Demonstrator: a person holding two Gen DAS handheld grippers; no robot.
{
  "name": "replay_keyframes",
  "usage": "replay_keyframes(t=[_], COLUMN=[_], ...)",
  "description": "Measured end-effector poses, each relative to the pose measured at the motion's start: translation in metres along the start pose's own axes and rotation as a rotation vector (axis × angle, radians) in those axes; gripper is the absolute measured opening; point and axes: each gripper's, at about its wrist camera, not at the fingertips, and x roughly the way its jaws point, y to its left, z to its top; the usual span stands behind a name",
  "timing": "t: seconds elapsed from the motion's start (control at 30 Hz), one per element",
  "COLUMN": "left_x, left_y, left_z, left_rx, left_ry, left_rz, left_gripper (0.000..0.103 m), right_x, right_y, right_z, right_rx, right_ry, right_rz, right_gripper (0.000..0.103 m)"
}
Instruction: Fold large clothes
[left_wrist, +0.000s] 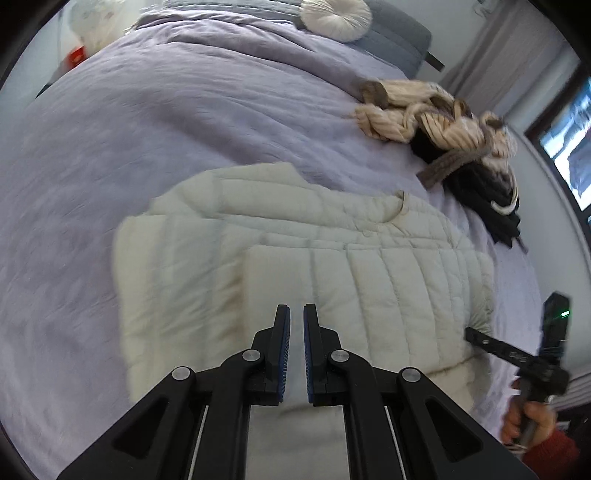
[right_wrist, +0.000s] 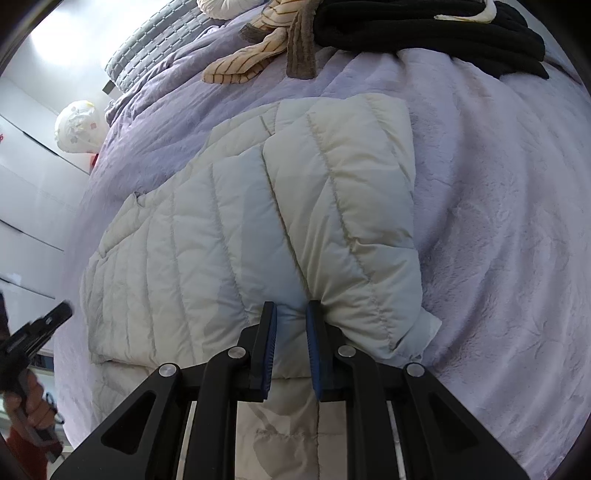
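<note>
The cream quilted puffer jacket (left_wrist: 332, 266) lies on the lilac bedspread (left_wrist: 147, 129), near the edge of the bed close to the person, w/ its round neckline (left_wrist: 397, 212) toward the pile of other clothes. It is pale, off-white, w/ stitched channels running across the body and a soft, puffy look; some seams look a bit grey. One sleeve is laid over the front, and the side parts look already turned in, so the shape is approx. a rectangle. In the right wrist view the right gripper (right_wrist: 291, 325) is closed on a bunched fold of the jacket at its near edge: the blue pads (right_wrist: 316, 343) press the fabric from both sides, and the cloth puckers around them. The left gripper (left_wrist: 296, 332) is above the jacket, its pads almost together w/ only a thin gap and nothing between them, so it holds nothing. Beyond the jacket, a cream striped knit w/ brown trim (left_wrist: 424, 118) and a black garment (left_wrist: 480, 199) lie heaped together, apart from the jacket. A round white cushion (left_wrist: 336, 18) sits at the head of the bed.
</note>
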Motion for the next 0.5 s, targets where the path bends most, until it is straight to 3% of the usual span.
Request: replay_keyframes(t=[0.1, 0.17, 0.2, 0.23, 0.27, 0.4, 0.5], left_x=[0.027, 0.033, 0.034, 0.035, 0.036, 0.037, 0.04], left_y=[0.0, 0.005, 0.007, 0.009, 0.01, 0.01, 0.008], left_z=[-0.009, -0.015, -0.018, -0.02, -0.021, -0.022, -0.024], left_rx=[-0.025, -0.035, -0.038, -0.04, -0.04, -0.031, -0.022], left_ry=[0.068, 0.085, 0.088, 0.094, 0.099, 0.103, 0.106], left_rz=[0.012, 0.02, 0.022, 0.026, 0.03, 0.045, 0.057], left_gripper=[0.008, 0.008, 0.008, 0.008, 0.008, 0.008, 0.008], right_x=[-0.011, -0.031, -0.038, -0.046, -0.051, -0.045, -0.031], right_y=[0.001, -0.005, -0.01, -0.02, -0.032, -0.064, -0.061], right_z=[0.003, 0.01, 0.015, 0.022, 0.029, 0.051, 0.064], right_rx=[0.016, 0.037, 0.047, 0.075, 0.112, 0.237, 0.218], right_ry=[-0.004, -0.08, -0.11, -0.149, -0.176, -0.153, -0.106], right_rz=[0.035, 0.069, 0.06, 0.04, 0.034, 0.072, 0.105], right_gripper=[0.018, 0.023, 0.031, 0.057, 0.072, 0.068, 0.056])
